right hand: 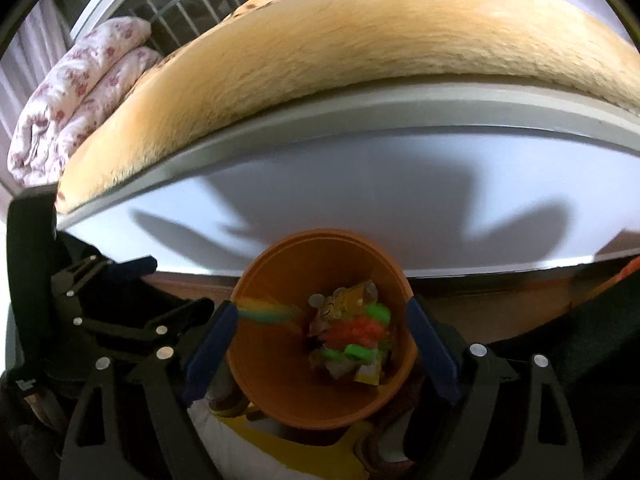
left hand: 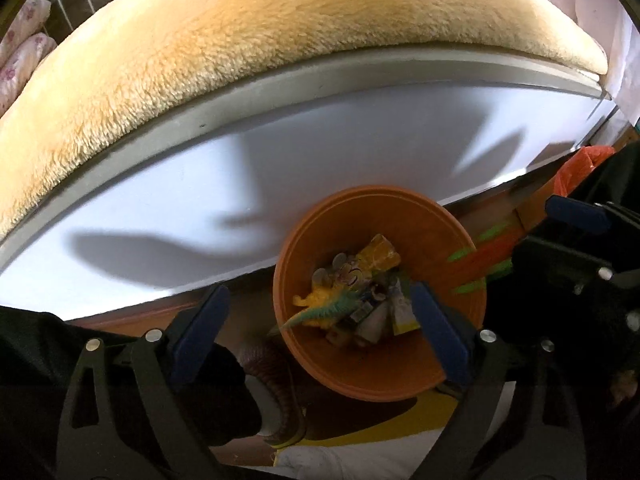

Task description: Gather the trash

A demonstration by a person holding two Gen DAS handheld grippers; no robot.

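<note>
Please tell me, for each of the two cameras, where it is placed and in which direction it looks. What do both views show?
Left wrist: sits on the left gripper, looks steeply down into the orange bin; own open fingers and the right gripper show.
Right wrist: sits on the right gripper, looks down into the same bin; own open fingers and the left gripper show.
Shared: bin with trash, white bed side, tan blanket.
</note>
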